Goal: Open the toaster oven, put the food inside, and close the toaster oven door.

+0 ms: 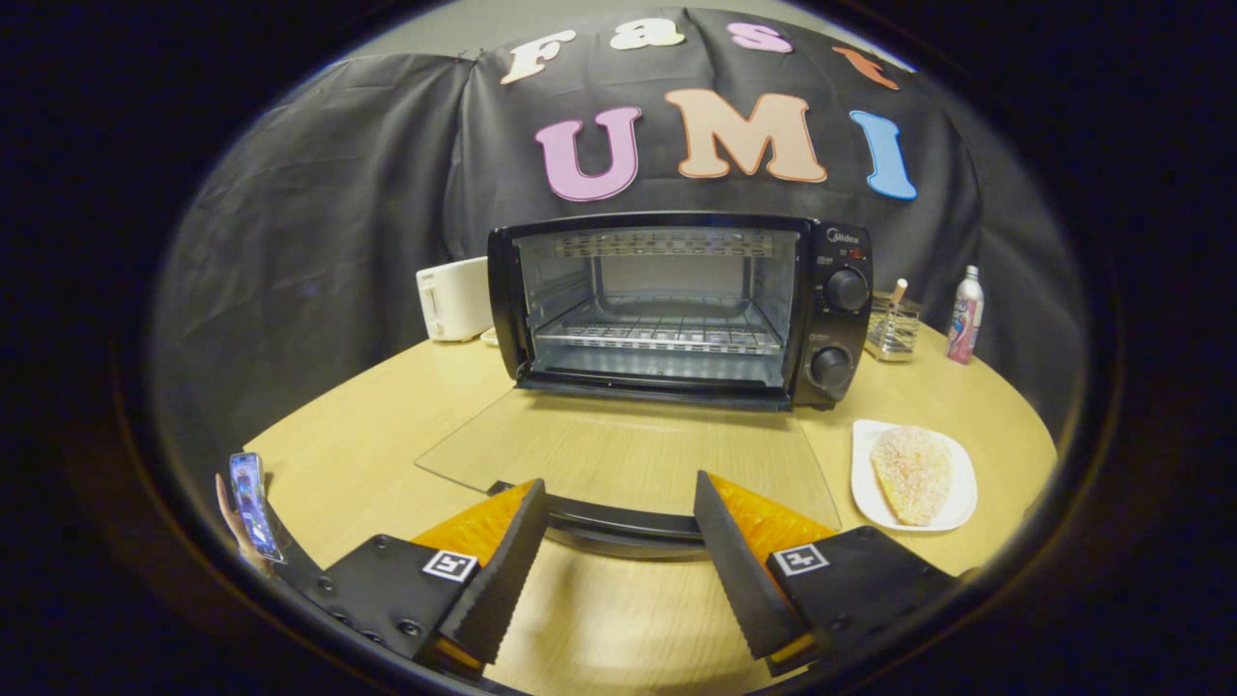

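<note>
Door (628,454) down, my tongs (618,527) open at its handle (618,522); pastry (913,474) on right plate (957,507) looks light, crumbly: I'd pinch its thick middle gently.

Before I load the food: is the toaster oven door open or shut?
Open: the glass door lies flat on the table, its handle between the open gripper fingers, bare rack showing.

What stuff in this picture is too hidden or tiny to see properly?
- Door handle: gripper view, its ends hidden behind the open gripper's fingers.
- Toaster: partly hidden by the oven.
- Phone: too small to make out.
- Oven dial markings: too tiny.
</note>
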Demonstrator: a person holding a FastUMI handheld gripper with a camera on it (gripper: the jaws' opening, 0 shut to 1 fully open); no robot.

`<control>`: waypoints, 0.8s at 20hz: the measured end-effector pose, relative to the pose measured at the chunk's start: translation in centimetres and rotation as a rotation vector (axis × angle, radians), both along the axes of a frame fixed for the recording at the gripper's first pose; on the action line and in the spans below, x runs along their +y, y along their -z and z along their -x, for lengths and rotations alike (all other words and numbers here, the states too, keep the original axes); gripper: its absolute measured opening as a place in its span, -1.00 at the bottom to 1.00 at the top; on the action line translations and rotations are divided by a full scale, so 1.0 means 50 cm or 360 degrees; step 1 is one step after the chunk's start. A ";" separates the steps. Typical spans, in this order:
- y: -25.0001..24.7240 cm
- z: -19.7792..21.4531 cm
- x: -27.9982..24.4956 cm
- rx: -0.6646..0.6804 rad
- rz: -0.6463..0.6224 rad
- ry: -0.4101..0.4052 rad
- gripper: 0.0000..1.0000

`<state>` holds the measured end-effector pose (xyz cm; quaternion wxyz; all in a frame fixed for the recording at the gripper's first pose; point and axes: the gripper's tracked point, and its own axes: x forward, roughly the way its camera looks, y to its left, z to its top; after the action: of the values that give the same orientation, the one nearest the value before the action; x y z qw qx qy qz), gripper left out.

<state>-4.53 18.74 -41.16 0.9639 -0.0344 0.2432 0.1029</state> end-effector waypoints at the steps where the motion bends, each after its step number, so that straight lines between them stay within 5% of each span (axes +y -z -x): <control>1: 0.003 -0.002 0.000 0.0009 0.0006 -0.0010 0.90; 16: -0.055 0.011 -0.012 -0.0139 -0.0042 -0.0026 0.89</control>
<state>-5.06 18.15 -38.42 0.9731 -0.0281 0.1993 0.1122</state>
